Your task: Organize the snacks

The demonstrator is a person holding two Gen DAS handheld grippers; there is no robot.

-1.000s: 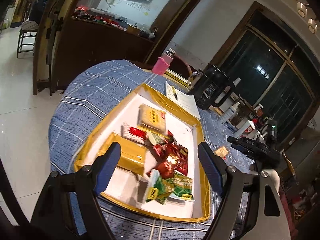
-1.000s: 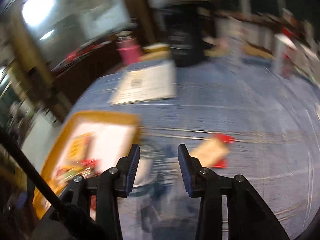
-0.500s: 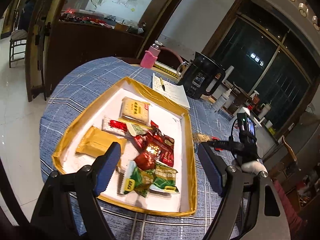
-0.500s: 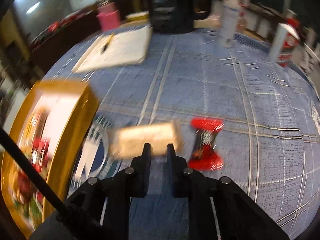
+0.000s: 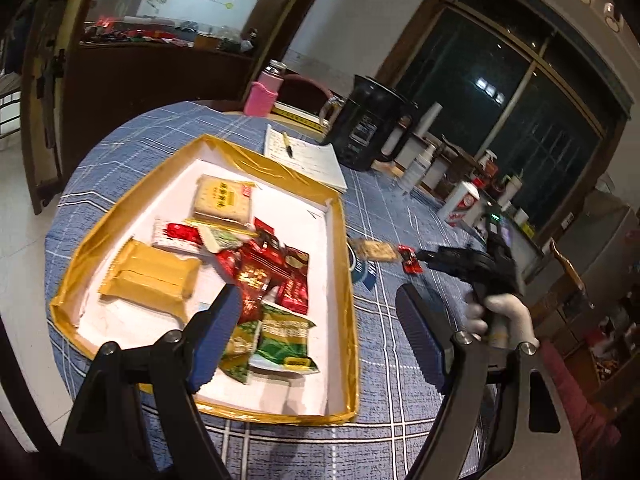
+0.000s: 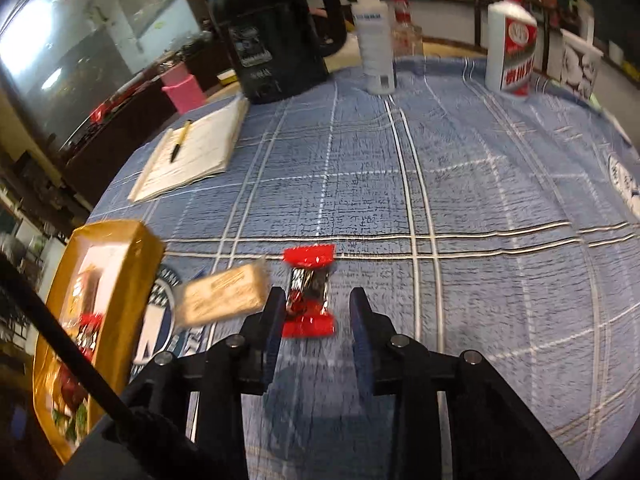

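A gold-rimmed tray (image 5: pixel 347 300) with a white floor holds several snack packs. My left gripper (image 5: pixel 316 304) hangs open over its near end with nothing between the fingers. A tan cracker pack (image 6: pixel 222 298) and a red-ended candy (image 6: pixel 308 292) lie on the blue checked cloth just right of the tray (image 6: pixel 132 264). My right gripper (image 6: pixel 316 312) points down at the candy. Its jaws are opening, the candy lies between the fingertips, and the pads do not press it. In the left wrist view a gloved hand holds the right gripper (image 5: pixel 424 257) beside the candy (image 5: pixel 410 261).
A black kettle (image 6: pixel 276 36), a notepad with a pen (image 6: pixel 192 152), a white bottle (image 6: pixel 374 36) and a red-and-white bottle (image 6: pixel 514 52) stand at the far side. A pink-sleeved flask (image 5: pixel 264 92) is behind the tray. The round table's edge curves close to the tray.
My right gripper shut over the cracker pack, then shifted right and lower to the red candy with its jaws parted again. The left gripper drifted sideways along the tray, still open.
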